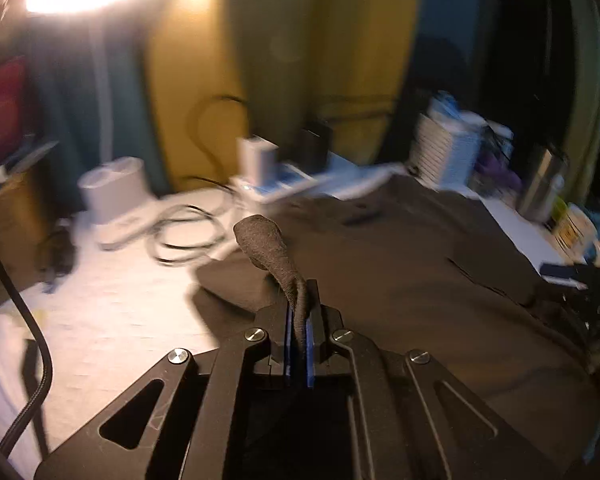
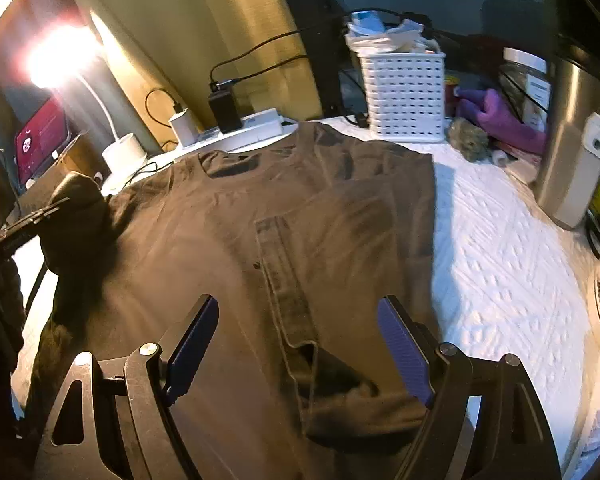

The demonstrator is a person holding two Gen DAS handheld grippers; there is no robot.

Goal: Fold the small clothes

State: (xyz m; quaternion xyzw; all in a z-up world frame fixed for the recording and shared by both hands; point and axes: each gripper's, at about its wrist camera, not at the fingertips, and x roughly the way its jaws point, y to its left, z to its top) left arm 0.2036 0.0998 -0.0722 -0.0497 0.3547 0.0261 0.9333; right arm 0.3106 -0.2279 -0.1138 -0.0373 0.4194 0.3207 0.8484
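Observation:
A dark brown T-shirt (image 2: 300, 216) lies spread on the white quilted surface (image 2: 500, 264), collar towards the far side. My left gripper (image 1: 299, 320) is shut on a bunched fold of the shirt's edge (image 1: 268, 248) and holds it lifted above the rest of the shirt (image 1: 400, 280). The left gripper also shows at the left edge of the right wrist view (image 2: 24, 224), with the raised cloth (image 2: 76, 216). My right gripper (image 2: 298, 344) is open and empty, its blue pads (image 2: 192, 344) spread just above the shirt's near hem.
At the back stand a white perforated basket (image 2: 406, 92), a power strip with chargers and cables (image 2: 240, 128), and a lit white lamp (image 2: 124, 152). A steel tumbler (image 2: 576, 140), a jar and purple cloth sit at the right. Cables (image 1: 188, 236) lie left of the shirt.

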